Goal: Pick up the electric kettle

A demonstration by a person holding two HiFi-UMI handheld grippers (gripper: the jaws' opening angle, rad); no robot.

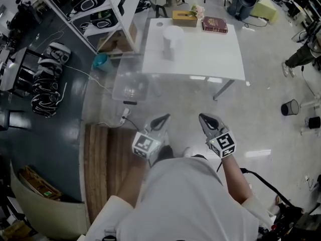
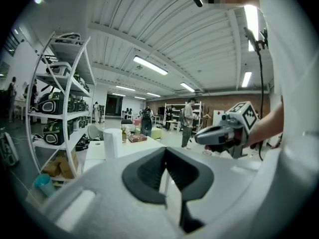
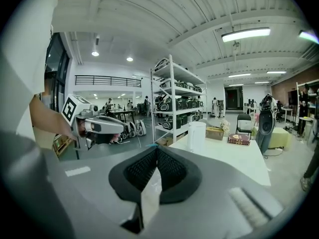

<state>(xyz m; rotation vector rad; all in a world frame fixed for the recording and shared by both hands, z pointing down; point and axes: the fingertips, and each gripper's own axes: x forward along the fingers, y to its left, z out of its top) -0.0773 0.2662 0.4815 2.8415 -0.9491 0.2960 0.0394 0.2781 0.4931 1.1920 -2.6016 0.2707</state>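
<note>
Here, my left gripper (image 1: pixel 161 119) and right gripper (image 1: pixel 206 118) sit closed and empty, ribbed black pads (image 3: pixel 139 171) tip to tip; the smooth white cylindrical kettle (image 1: pixel 172 39) stands at twelve o'clock on the flat white table (image 1: pixel 215 54).

Kettle (image 1: pixel 172 40) on table (image 1: pixel 215 59), rack (image 1: pixel 98 11) left

Right gripper (image 3: pixel 156 146) (jaws together) points toward the kettle (image 3: pixel 196 135).
</note>
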